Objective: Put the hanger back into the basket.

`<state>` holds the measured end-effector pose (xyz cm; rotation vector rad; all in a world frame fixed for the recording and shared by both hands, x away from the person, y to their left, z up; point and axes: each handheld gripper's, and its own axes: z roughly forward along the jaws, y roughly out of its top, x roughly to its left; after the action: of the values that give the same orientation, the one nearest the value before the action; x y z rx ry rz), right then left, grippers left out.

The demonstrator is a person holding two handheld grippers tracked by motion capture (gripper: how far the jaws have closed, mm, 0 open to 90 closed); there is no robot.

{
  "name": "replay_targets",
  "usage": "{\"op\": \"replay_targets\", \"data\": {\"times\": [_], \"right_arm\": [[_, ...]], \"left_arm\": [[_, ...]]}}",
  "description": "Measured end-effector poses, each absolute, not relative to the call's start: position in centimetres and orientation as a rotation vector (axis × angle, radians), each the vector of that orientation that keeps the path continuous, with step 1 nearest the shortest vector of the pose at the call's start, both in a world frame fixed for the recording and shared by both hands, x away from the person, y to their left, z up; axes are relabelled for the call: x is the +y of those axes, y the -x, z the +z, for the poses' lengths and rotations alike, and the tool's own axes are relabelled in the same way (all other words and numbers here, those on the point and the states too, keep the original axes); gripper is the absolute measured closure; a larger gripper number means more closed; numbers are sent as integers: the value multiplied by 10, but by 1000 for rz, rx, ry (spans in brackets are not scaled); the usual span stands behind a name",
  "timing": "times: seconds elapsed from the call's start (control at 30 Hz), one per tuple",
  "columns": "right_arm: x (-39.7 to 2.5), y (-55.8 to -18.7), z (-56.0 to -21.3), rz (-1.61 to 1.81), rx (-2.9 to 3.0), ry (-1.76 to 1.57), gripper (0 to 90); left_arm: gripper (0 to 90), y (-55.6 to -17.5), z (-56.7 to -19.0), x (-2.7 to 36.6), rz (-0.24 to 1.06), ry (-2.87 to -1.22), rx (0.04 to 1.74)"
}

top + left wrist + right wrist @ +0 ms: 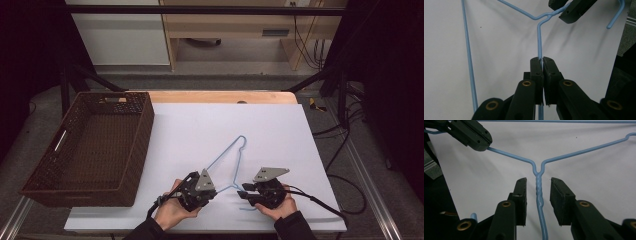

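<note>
At the near edge of the high view, two hands come in at about 6 o'clock, each with a black gripper topped by a grey three-cornered plate. The left gripper [212, 190], at roughly 7 o'clock, has its jaws pressed together on a thin blue wire hanger [227, 159]; its own view shows the flat black pads [536, 66] pinching one straight shoulder wire [539, 40]. The right gripper [243, 192], at 5 o'clock, has its jaws parted to a moderate gap on either side of the hanger's twisted neck [539, 188], not touching it.

The hanger is smooth, round, pale-blue coated wire, a slim triangle whose far corner points toward 12 o'clock and whose hook curls near the right hand. It lies over a matte white sheet [200, 130] covering most of a light wooden table [220, 96].

At 9 o'clock a dark brown woven basket [142, 145], rectangular with cut-out handles, sits on the table's left edge.

Farther off, at 12 o'clock, are a grey floor, pale wooden furniture and black cables.
</note>
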<state>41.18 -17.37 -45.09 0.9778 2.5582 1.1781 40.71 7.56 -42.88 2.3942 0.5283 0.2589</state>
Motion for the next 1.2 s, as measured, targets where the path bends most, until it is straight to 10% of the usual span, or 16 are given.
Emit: {"op": "replay_targets", "data": {"times": [0.27, 0.83, 1.2], "right_arm": [[-174, -414, -451, 1170, 2580, -974, 848], [-174, -413, -449, 1164, 2590, -978, 859], [-174, -413, -449, 1154, 2579, -985, 859]], "left_arm": [[873, -408, -431, 75, 244, -2408, 528], [856, -408, -432, 73, 209, -2414, 540], [511, -406, -423, 63, 244, -2468, 575]]}}
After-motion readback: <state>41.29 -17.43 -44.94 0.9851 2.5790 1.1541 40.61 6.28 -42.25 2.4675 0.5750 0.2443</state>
